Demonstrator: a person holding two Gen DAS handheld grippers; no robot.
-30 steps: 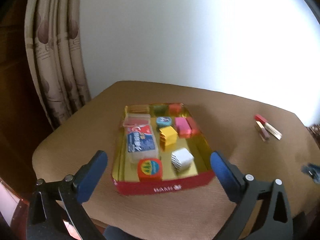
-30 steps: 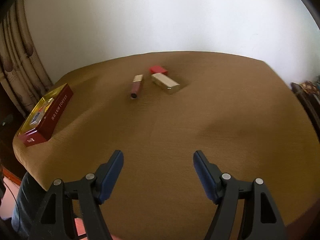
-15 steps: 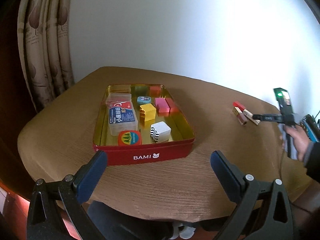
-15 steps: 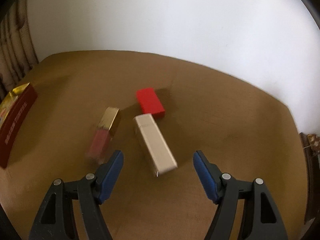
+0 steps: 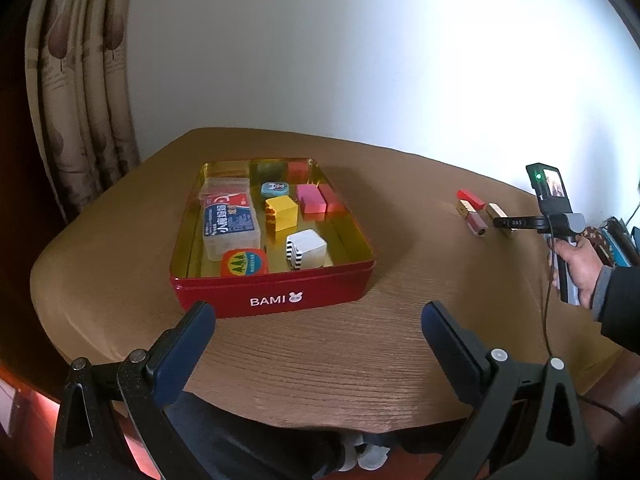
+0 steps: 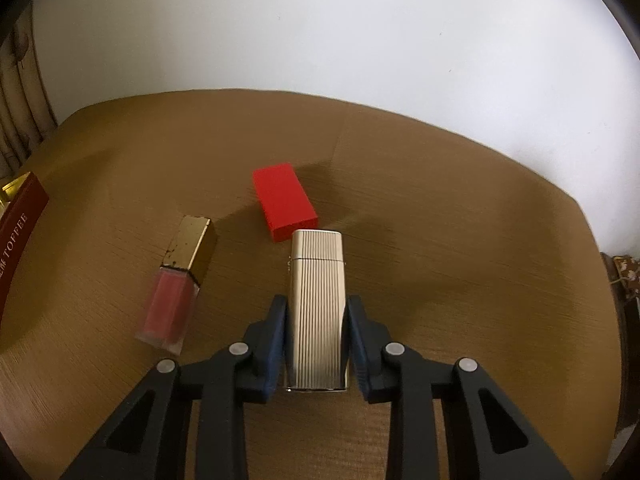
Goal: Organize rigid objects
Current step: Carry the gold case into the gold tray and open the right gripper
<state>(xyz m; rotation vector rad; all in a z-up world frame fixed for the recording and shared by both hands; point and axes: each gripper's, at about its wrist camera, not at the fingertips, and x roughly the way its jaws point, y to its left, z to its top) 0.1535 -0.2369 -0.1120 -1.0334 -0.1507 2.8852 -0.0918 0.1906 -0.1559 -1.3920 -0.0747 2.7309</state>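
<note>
My right gripper (image 6: 317,310) has its jaws closing on a silver ribbed lighter (image 6: 316,276) that lies on the brown table; both blue pads press on its long sides. A red block (image 6: 284,204) touches the lighter's far end. To the left lies a pink lip gloss tube (image 6: 176,292) with a gold cap. In the left wrist view my left gripper (image 5: 318,316) hangs open over the table's near edge, in front of the red BAMI tin (image 5: 272,294). The tin holds several small items.
Inside the tin are a clear plastic box (image 5: 230,220), a yellow block (image 5: 282,212) and a white striped cube (image 5: 306,248). A person's hand (image 5: 576,260) holds the right gripper at the table's right. A curtain (image 5: 80,100) hangs at the left, and a white wall stands behind.
My right gripper moved in over the silver lighter and closed on it. The left view drew back and lowered slightly, and the right hand came into it.
</note>
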